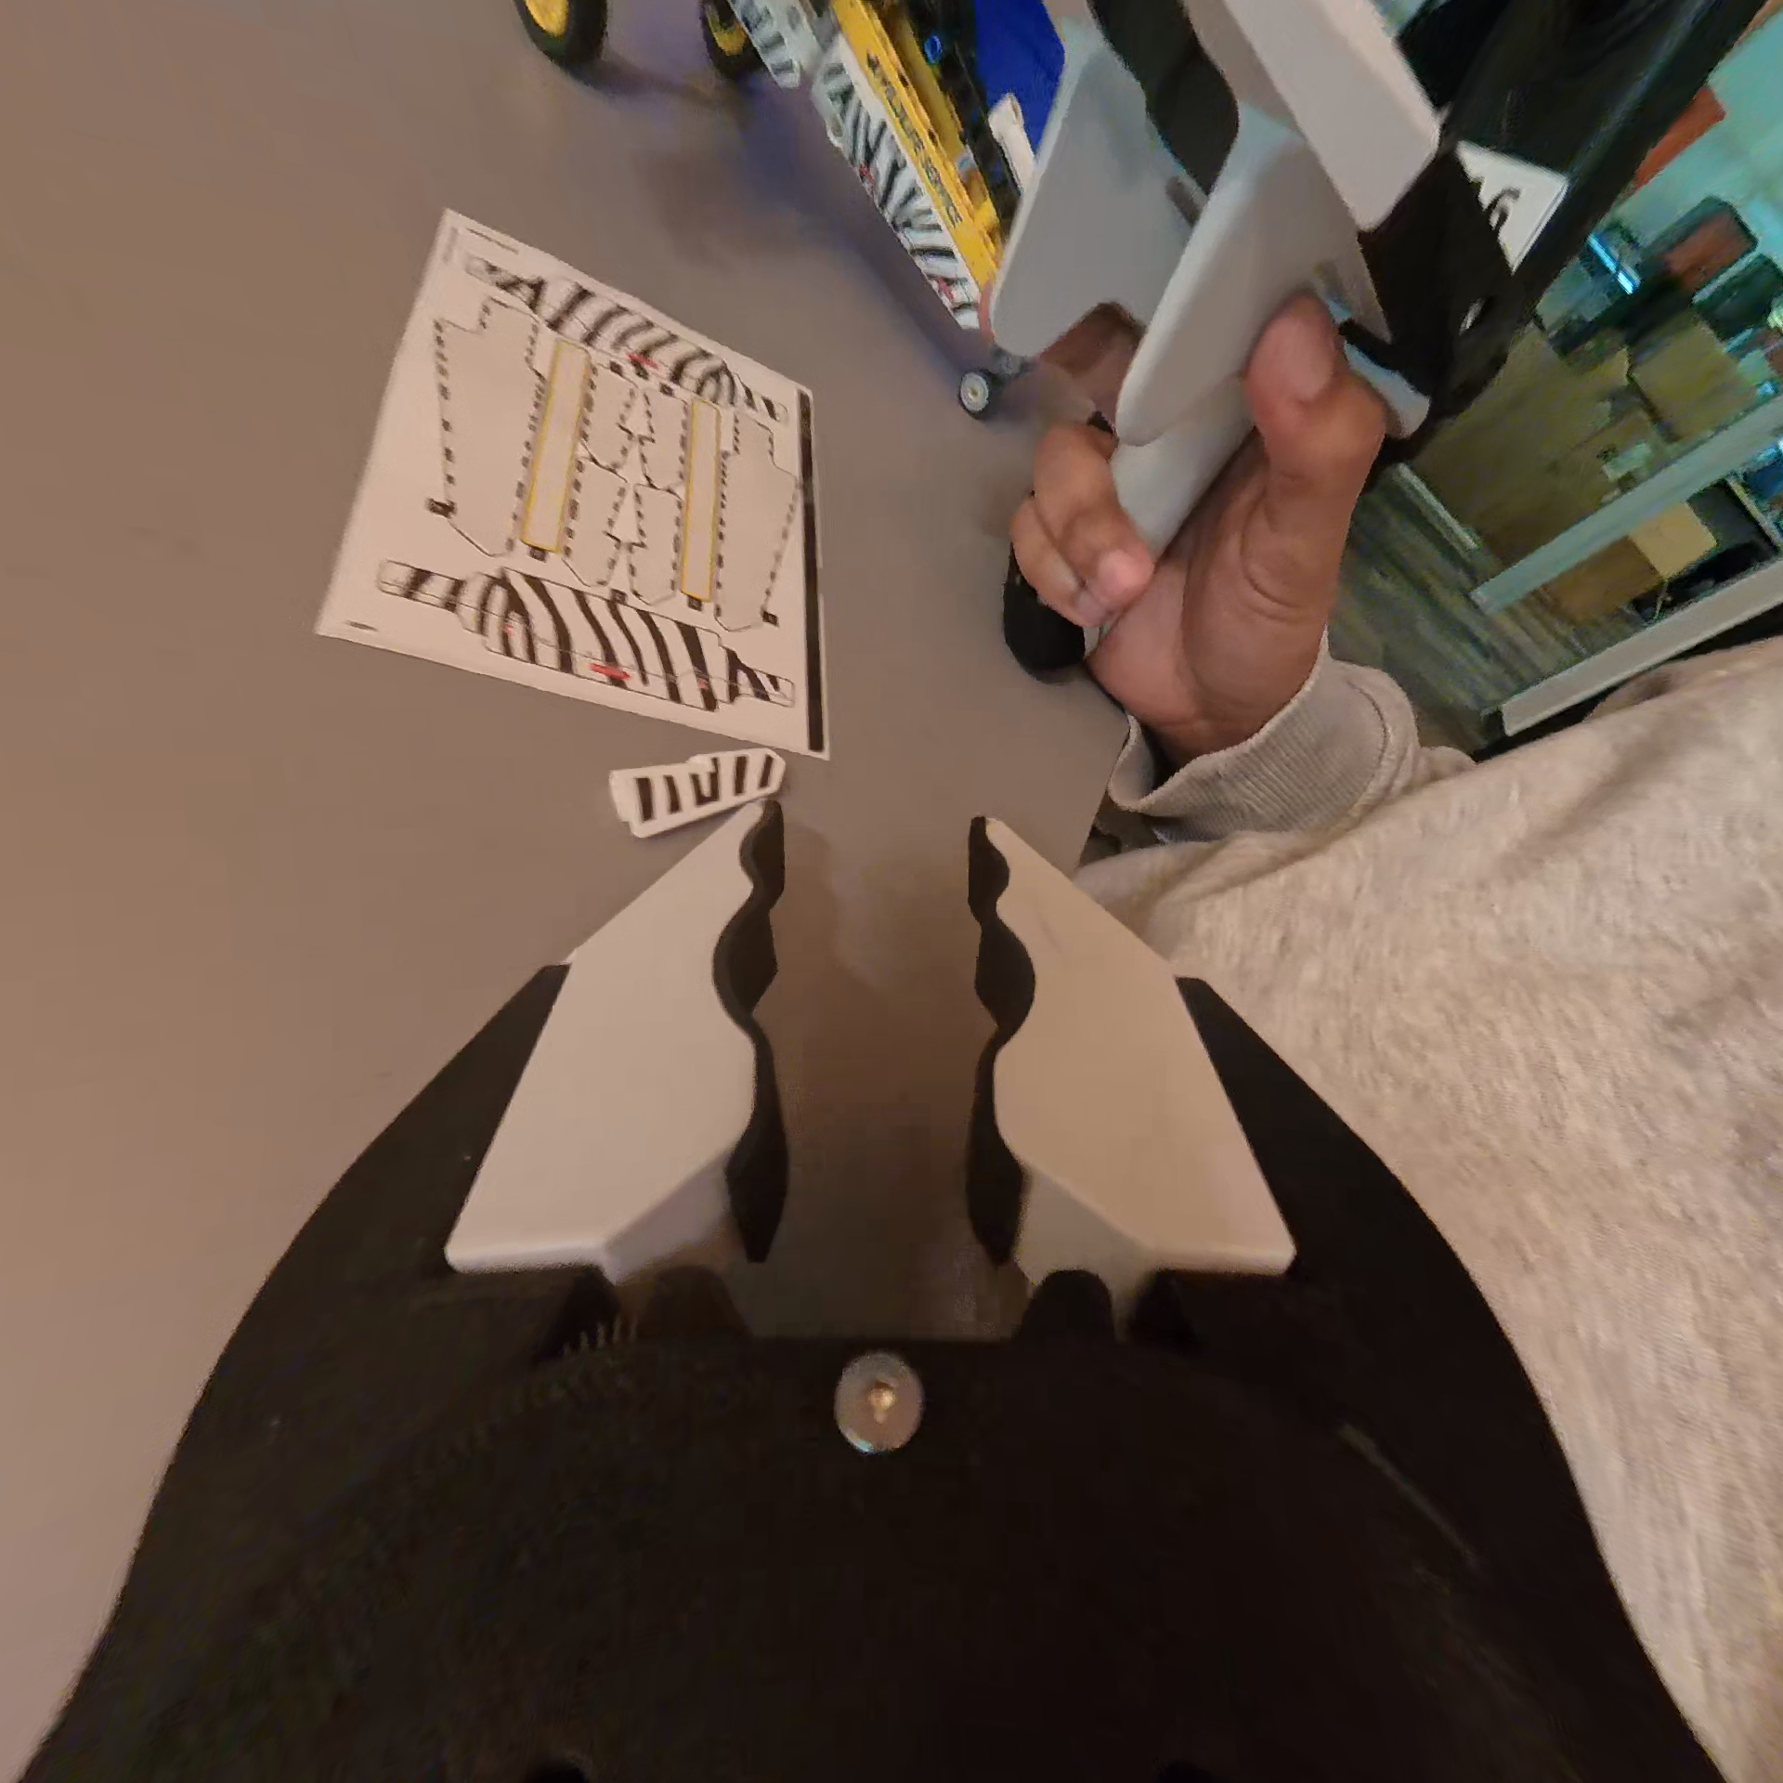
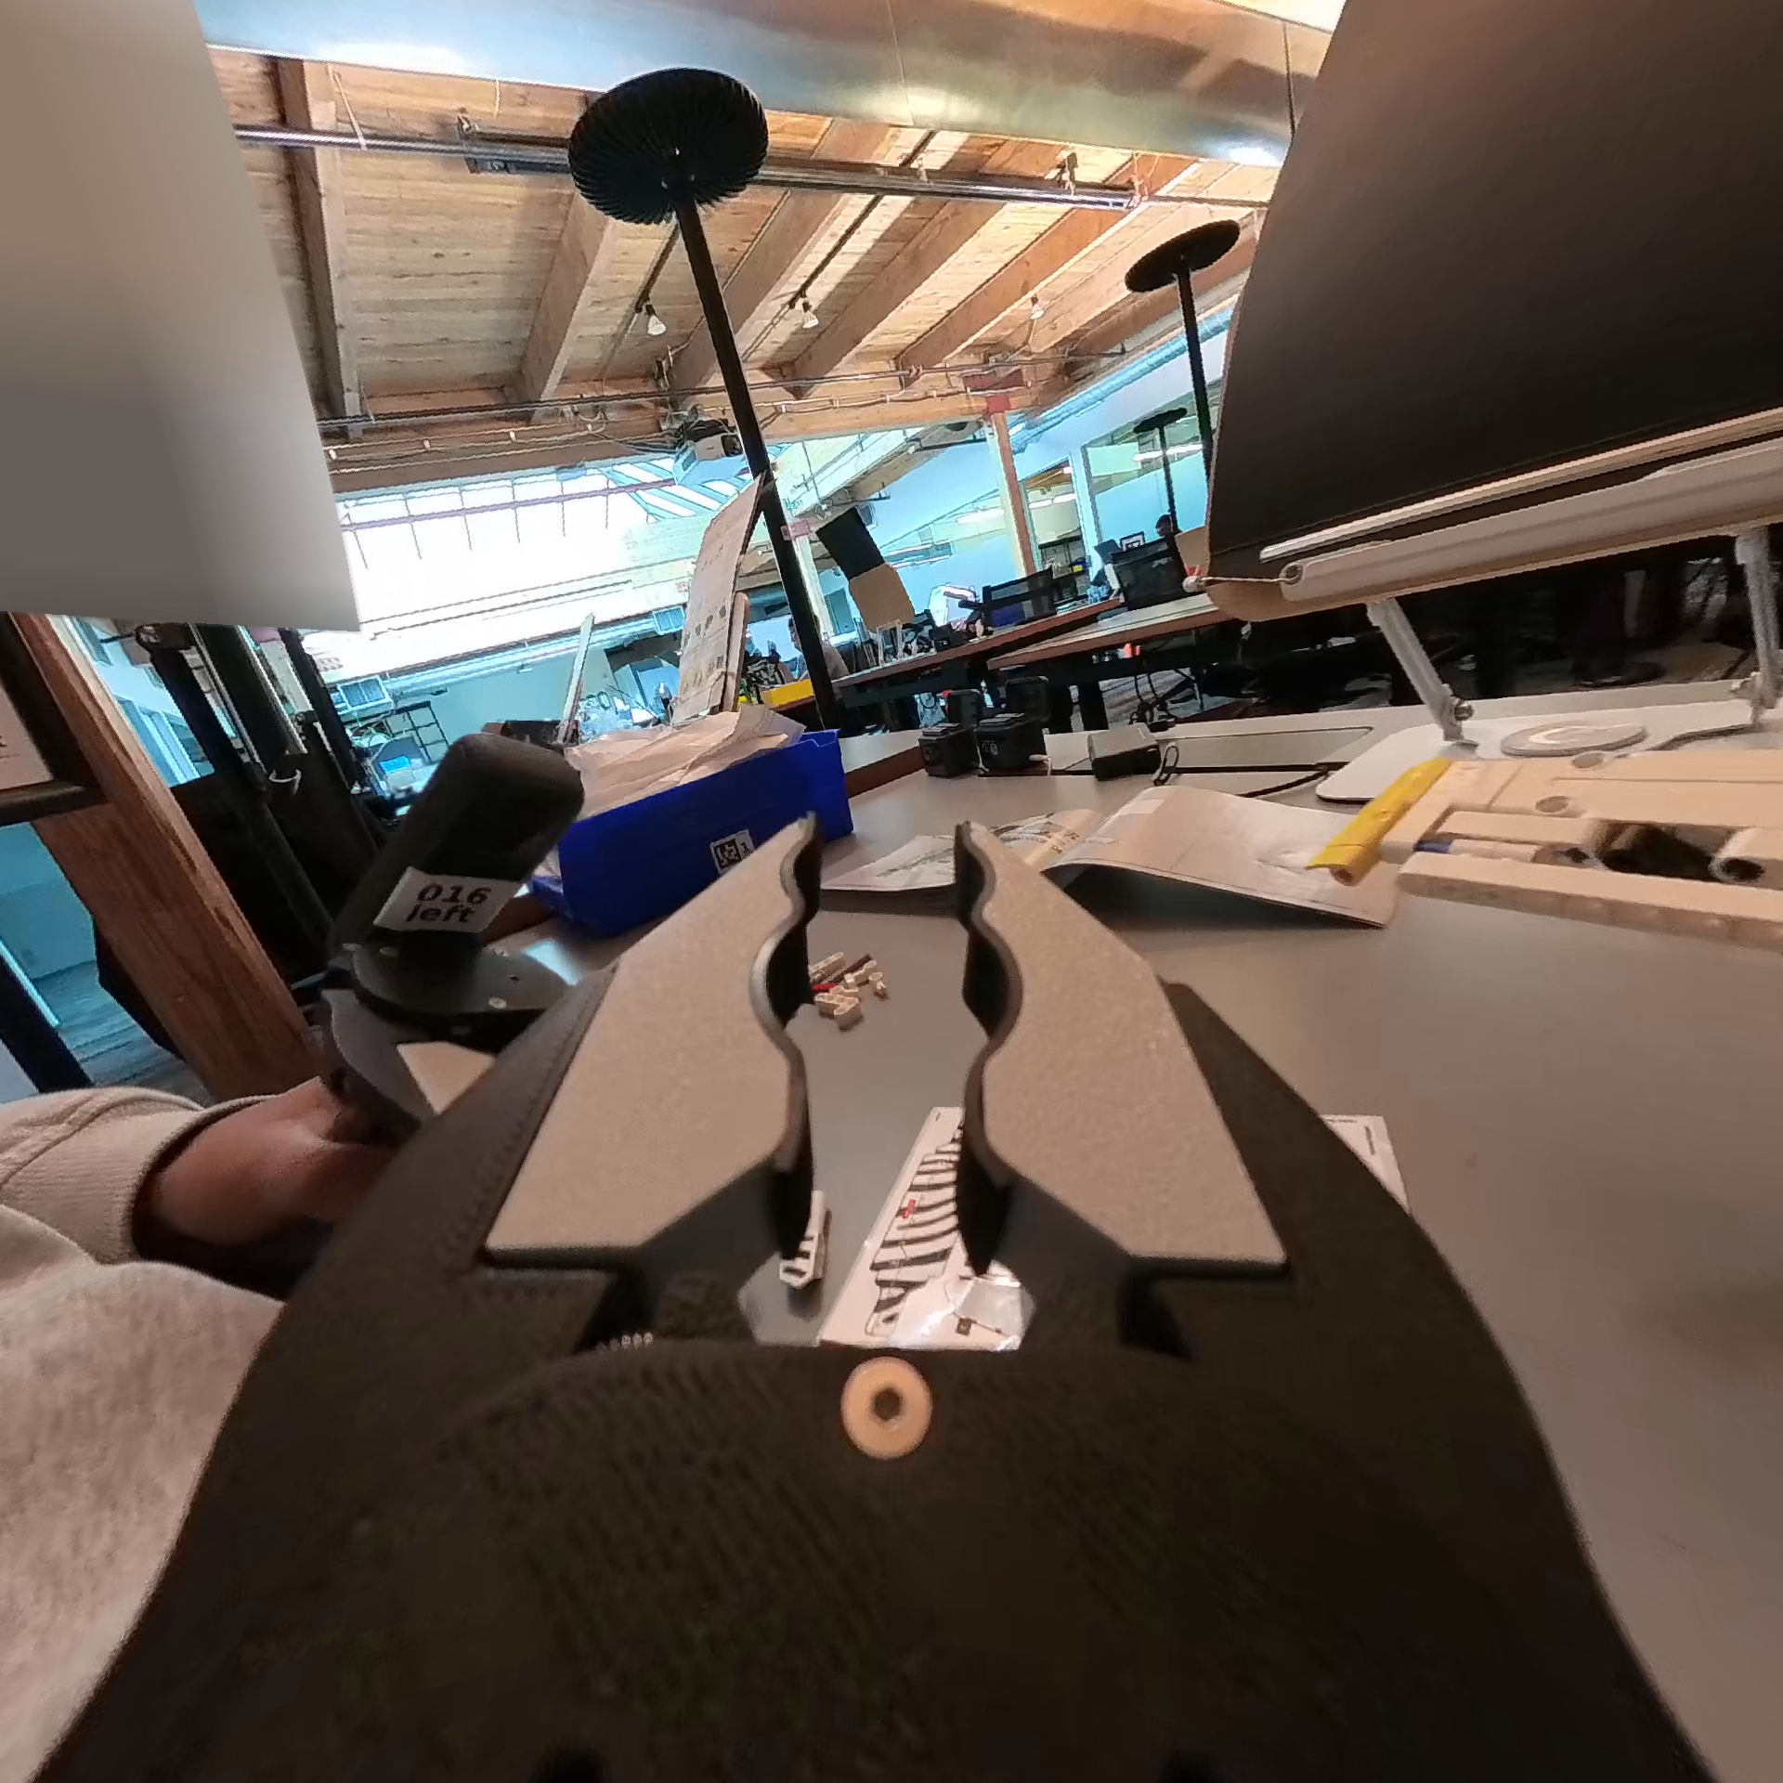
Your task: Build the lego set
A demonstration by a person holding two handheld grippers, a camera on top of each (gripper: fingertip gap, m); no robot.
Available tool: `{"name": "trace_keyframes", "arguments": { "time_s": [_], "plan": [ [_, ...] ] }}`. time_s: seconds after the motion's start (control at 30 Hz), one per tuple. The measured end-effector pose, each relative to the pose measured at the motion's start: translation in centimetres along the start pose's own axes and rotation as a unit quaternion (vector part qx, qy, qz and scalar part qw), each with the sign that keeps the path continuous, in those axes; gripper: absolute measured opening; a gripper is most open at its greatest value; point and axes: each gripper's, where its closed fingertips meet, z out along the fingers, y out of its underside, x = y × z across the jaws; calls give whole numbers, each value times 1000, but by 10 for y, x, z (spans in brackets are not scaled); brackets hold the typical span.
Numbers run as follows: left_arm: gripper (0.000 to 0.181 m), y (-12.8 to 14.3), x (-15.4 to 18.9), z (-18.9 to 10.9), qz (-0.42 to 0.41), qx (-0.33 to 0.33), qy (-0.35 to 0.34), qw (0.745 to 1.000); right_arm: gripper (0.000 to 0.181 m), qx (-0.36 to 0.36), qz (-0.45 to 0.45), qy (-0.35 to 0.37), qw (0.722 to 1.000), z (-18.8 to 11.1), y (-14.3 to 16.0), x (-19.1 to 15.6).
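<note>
In the left wrist view, my left gripper (image 1: 876, 830) is open and empty, low over the grey table (image 1: 193, 868). A small zebra-striped white piece (image 1: 697, 791) lies just beyond its left fingertip. Behind that lies a sticker sheet (image 1: 579, 482) with zebra stripes. The yellow, zebra-striped lego vehicle (image 1: 897, 145) stands at the far edge. A hand holds the right gripper's grey handle (image 1: 1206, 289) above the table. In the right wrist view, my right gripper (image 2: 886, 839) is open and empty above the sticker sheet (image 2: 926, 1235) and the small white piece (image 2: 810, 1245). Several small loose lego pieces (image 2: 849, 984) lie ahead.
A blue bin (image 2: 695, 830) stands at the back left, an open instruction booklet (image 2: 1158, 849) behind the pieces, and the white and yellow model (image 2: 1592, 839) at right under a monitor (image 2: 1495, 289). A small loose wheel (image 1: 979, 391) lies near the hand. A grey sleeve (image 1: 1447, 1061) borders the table. My hands' fingertips stand some 15 centimetres from each other. It is some 20 centimetres from my right tips to the small loose wheel (image 1: 979, 391).
</note>
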Motion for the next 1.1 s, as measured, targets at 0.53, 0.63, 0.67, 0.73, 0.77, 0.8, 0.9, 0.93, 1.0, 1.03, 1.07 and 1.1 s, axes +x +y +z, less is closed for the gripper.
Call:
{"name": "trace_keyframes", "arguments": {
  "time_s": [0.53,0.63,0.67,0.73,0.77,0.8,0.9,0.93,1.0,1.03,1.07,1.1],
  "plan": [
    [39,-58,-34,-23,44,123,-61,990,24,-29,-73,-20,997,5,8,-20],
    [41,-79,-44,-23,84,149,-79,982,17,-59,-171,-36,983,10,22,-42],
    [42,-86,-48,-23,96,159,-87,979,15,-63,-201,-44,977,11,25,-48],
    [42,-97,-58,-20,110,181,-103,972,10,-58,-245,-57,966,10,28,-60],
    [42,-100,-62,-19,114,193,-110,968,8,-53,-259,-59,963,9,28,-63],
    [40,-103,-63,-19,107,203,-111,967,6,-50,-267,-59,960,8,27,-64],
    [41,-110,-56,-25,106,248,-95,958,7,-51,-255,-58,964,9,27,-61],
    [40,-111,-55,-26,107,255,-93,956,7,-51,-245,-58,967,9,27,-59],
    [40,-111,-55,-25,102,255,-88,958,7,-44,-225,-58,972,7,23,-57],
    [41,-111,-56,-24,97,252,-85,959,8,-39,-216,-56,974,6,21,-55],
    [41,-111,-56,-23,90,251,-80,960,8,-35,-208,-55,976,6,19,-53],
    [41,-111,-57,-22,84,252,-75,961,7,-32,-200,-54,978,5,18,-51]
  ]
}}
